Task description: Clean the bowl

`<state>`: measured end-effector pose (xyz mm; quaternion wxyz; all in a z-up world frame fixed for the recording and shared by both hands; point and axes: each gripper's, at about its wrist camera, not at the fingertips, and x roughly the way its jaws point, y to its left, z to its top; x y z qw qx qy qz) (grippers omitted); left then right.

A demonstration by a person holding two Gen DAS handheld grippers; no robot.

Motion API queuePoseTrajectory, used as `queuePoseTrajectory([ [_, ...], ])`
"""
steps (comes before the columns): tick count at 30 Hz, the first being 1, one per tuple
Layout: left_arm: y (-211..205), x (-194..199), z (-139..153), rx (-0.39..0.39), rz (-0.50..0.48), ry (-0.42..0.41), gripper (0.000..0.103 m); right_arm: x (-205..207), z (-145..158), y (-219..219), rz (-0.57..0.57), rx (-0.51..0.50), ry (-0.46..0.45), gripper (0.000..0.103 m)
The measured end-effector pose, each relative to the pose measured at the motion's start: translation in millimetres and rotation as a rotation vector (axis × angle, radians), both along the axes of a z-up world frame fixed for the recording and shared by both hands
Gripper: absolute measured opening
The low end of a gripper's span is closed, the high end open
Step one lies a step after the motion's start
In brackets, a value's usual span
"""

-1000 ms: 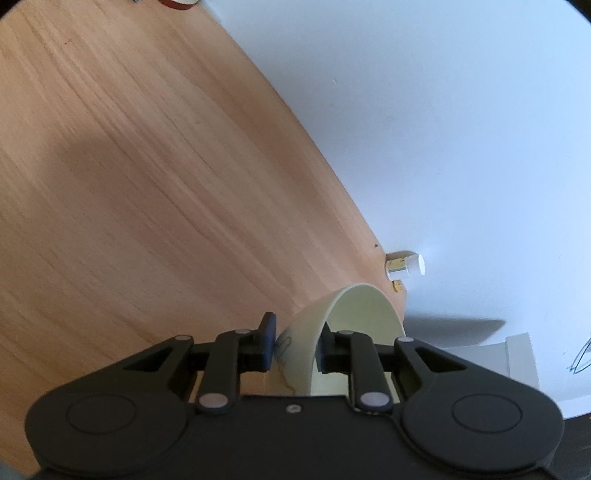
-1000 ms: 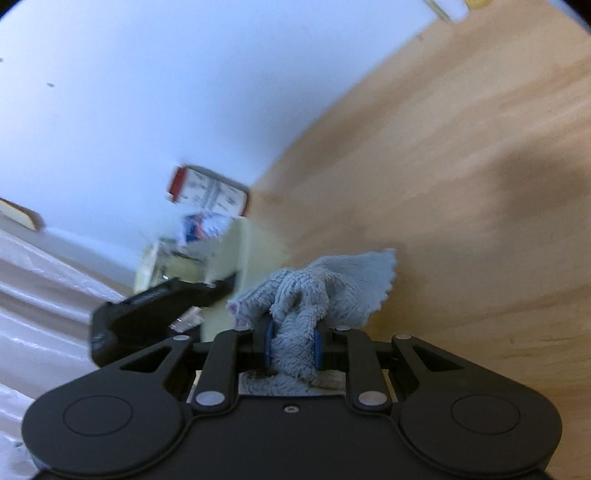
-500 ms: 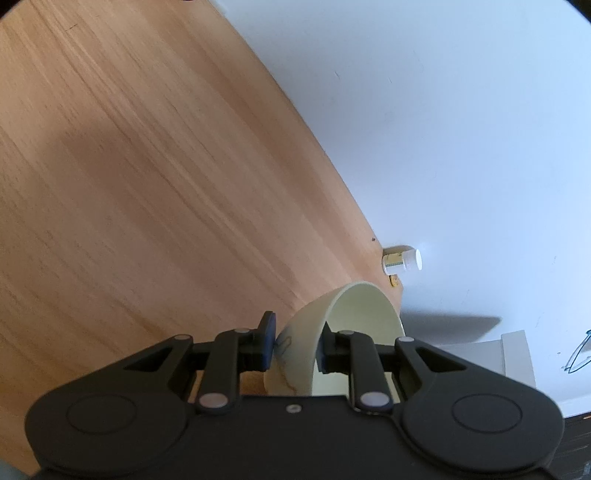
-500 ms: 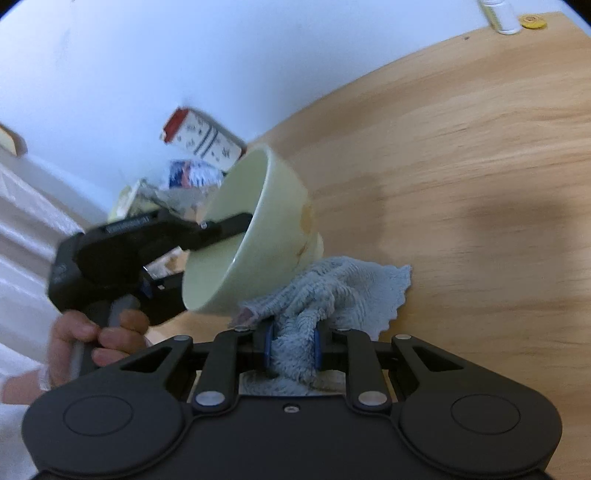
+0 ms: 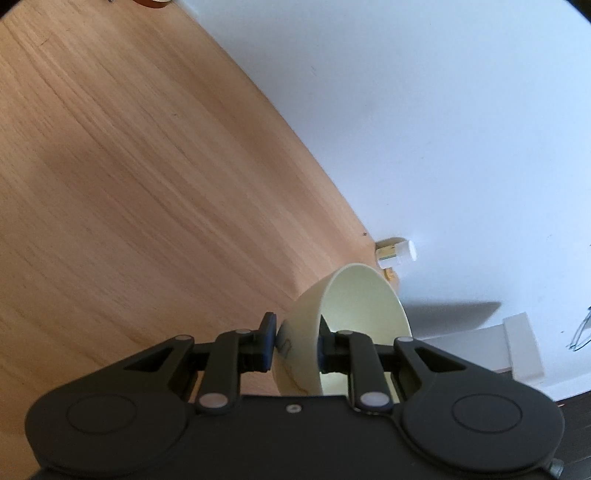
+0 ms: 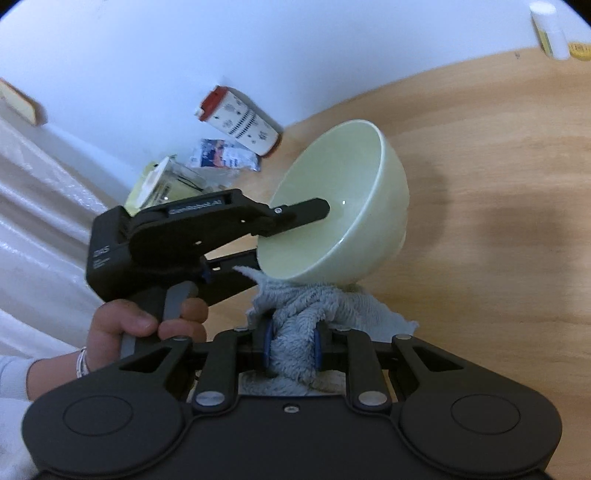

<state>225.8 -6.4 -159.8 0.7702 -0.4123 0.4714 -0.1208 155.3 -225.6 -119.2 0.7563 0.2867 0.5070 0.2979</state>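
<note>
A pale cream bowl [image 6: 343,199] is held tilted above the wooden table [image 6: 498,184], its mouth facing left. My left gripper [image 5: 295,341] is shut on the bowl's wall [image 5: 354,306], one finger inside and one outside. From the right wrist view that same left gripper [image 6: 288,240] shows side-on, held by a hand [image 6: 144,325]. My right gripper [image 6: 291,347] is shut on a bunched grey towel [image 6: 314,306], whose top touches the bowl's underside.
A patterned paper cup with a red lid [image 6: 240,118] lies by the white wall, with packets [image 6: 221,157] and a small carton [image 6: 155,184] beside it. A small white bottle [image 6: 550,29] stands at the table's far right edge, also visible as the bottle [image 5: 397,253].
The right wrist view has swung so the bowl and left gripper come fully into view, and the bowl's mouth is now seen. The towel now sits under the bowl. The left view hardly changed.
</note>
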Motion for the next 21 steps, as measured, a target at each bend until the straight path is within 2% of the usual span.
queuePoseTrajectory([
  [11,-8.2,-0.8,2.5,0.012,-0.073,-0.005,0.019,18.0,-26.8,35.5,0.023,-0.049,0.063,0.024],
  [21,8.3,3.7,-2.4,0.013,-0.013,0.046,0.019,-8.7,6.2,-8.1,-0.077,-0.036,0.021,0.024],
])
